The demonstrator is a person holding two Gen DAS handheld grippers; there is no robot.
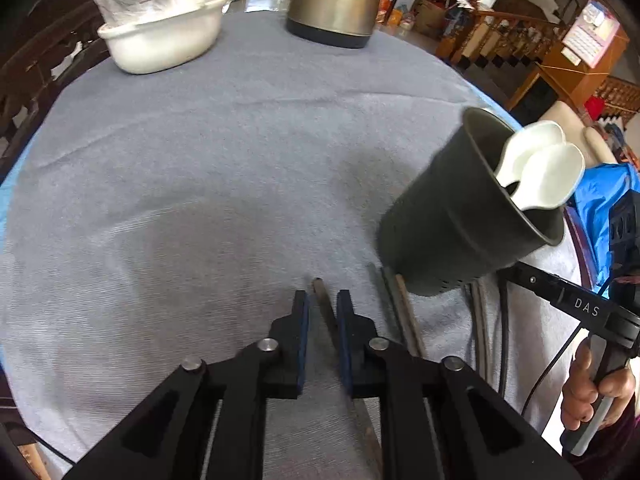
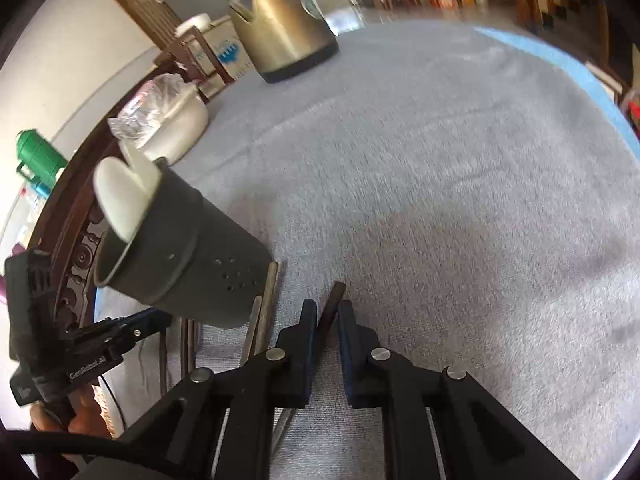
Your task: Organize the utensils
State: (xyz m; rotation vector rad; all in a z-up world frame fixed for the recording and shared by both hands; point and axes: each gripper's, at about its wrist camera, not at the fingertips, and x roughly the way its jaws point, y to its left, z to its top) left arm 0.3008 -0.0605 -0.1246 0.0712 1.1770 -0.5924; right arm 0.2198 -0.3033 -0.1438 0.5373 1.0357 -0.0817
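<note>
A dark grey perforated utensil cup (image 1: pixel 460 208) holds two white spoons (image 1: pixel 540 172) and stands on the grey cloth; it also shows in the right wrist view (image 2: pixel 188 252) with the spoons (image 2: pixel 120 196). Brown chopsticks lie by its base. My left gripper (image 1: pixel 323 300) has its jaws a little apart around one brown chopstick (image 1: pixel 322 296). My right gripper (image 2: pixel 327 312) likewise has its jaws either side of a dark chopstick (image 2: pixel 334 304). More chopsticks (image 1: pixel 404 308) lie next to the cup, also seen in the right wrist view (image 2: pixel 264 304).
A bronze electric kettle (image 1: pixel 336 0) and a white bowl with a plastic bag (image 1: pixel 160 36) stand at the far side of the round table (image 1: pixel 200 160). A green jug (image 2: pixel 38 156) stands beyond the table's edge, past wooden chairs.
</note>
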